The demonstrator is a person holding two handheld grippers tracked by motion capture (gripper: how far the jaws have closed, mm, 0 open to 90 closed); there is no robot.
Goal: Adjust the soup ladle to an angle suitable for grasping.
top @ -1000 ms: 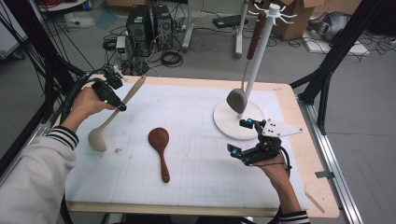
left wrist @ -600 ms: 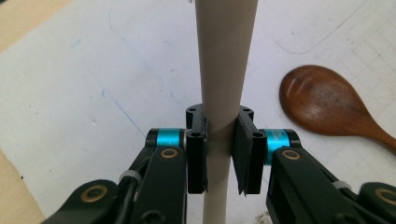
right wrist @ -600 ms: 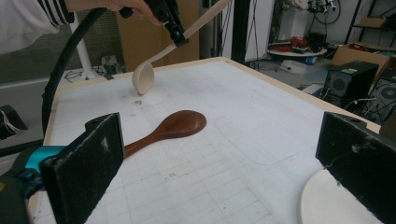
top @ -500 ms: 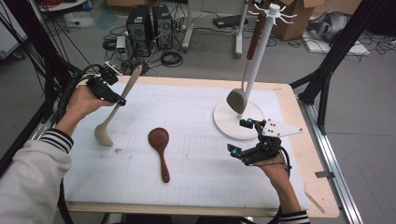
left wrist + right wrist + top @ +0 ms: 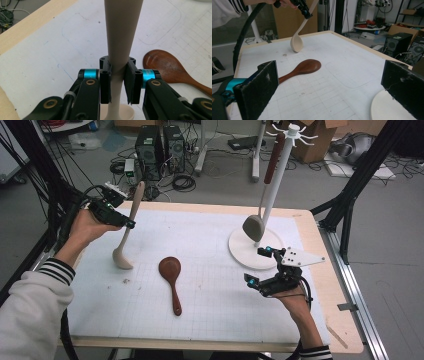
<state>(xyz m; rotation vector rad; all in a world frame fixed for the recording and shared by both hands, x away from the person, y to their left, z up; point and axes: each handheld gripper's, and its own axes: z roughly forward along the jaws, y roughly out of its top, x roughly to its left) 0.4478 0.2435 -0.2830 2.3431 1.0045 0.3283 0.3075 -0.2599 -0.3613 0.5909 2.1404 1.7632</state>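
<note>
gripping the pale spoon [image 5: 127,227] by its handle, the left gripper [image 5: 112,212] has its two black pads closed on the shaft; in the left gripper view the handle [image 5: 117,72] runs straight up between the pads, pinched on both sides, with the bowl below the jaws and the wide end of the handle above. from the high view the spoon stands nearly upright, leaning a little, its bowl down near the white mat [image 5: 210,245] at the table's left side; whether the bowl touches the mat cannot be told. the brown spoon [image 5: 171,280] lies flat on the mat, apart from both grippers. the right gripper [image 5: 262,267] hovers beside the white stand base [image 5: 240,252], its jaws spread wide with nothing between them, as the right gripper view shows.
</note>
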